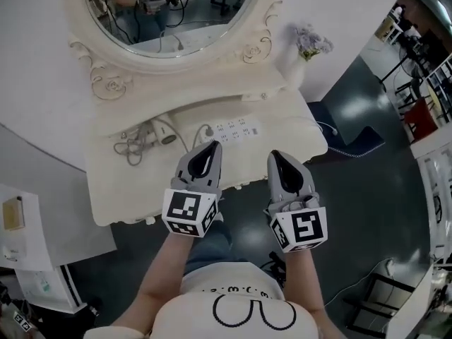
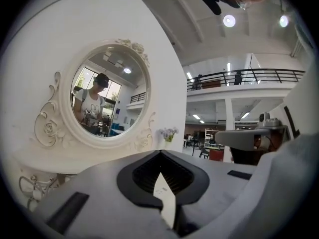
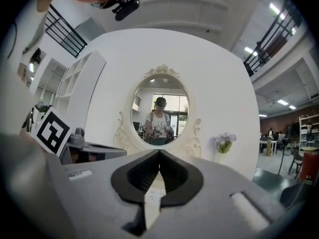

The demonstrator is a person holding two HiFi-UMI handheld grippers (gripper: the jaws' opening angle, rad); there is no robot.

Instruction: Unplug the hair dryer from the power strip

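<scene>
Bright, even indoor light. Above the left gripper point(image 2: 160, 153), round ceiling lamps point(image 2: 229, 20) flare white. Both gripper views bulge at the rims and go black in the corners, and the casing nearest each lens is soft. The head view is greyer, with sheen on the dark floor point(image 1: 357, 111) right of the right gripper point(image 1: 280, 157) and perhaps a faint shadow under the table point(image 1: 116, 193).
</scene>
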